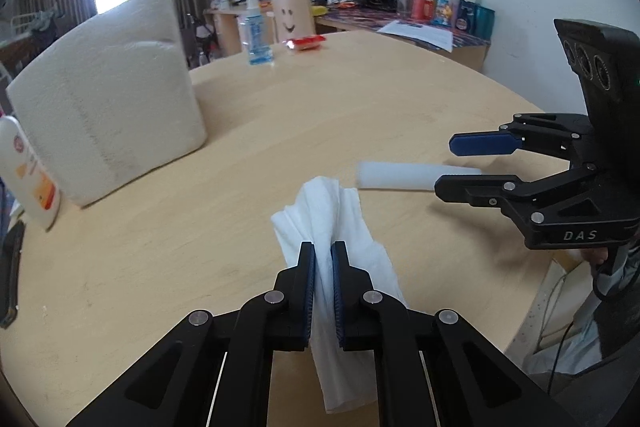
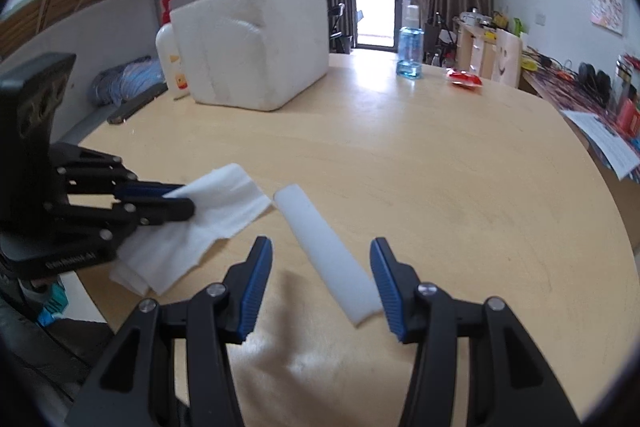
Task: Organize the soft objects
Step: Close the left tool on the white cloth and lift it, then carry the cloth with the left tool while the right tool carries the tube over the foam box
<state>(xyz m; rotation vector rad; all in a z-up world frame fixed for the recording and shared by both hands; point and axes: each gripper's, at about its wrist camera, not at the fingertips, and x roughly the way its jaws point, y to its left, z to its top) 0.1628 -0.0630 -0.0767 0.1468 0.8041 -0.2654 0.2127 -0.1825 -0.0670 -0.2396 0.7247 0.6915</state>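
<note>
My left gripper [image 1: 323, 247] is shut on a crumpled white paper cloth [image 1: 324, 211], pinched between its blue pads, with the loose end hanging below the fingers. In the right wrist view the left gripper [image 2: 176, 199] holds the cloth [image 2: 216, 219] at the table's near left edge. A white foam strip [image 2: 328, 255] lies flat on the wooden table [image 2: 440, 167], between the spread fingers of my right gripper [image 2: 321, 242]. Its pads do not touch the strip. From the left wrist, the right gripper [image 1: 445, 165] stands open around the strip's [image 1: 396, 177] end.
A large white foam block [image 1: 108, 99] stands at the table's far left, with a white lotion bottle [image 1: 28, 171] beside it. A blue-liquid bottle [image 1: 256, 35], a red packet [image 1: 306, 43] and a smiley-face box [image 1: 290, 15] sit at the far edge. A cluttered desk lines the wall.
</note>
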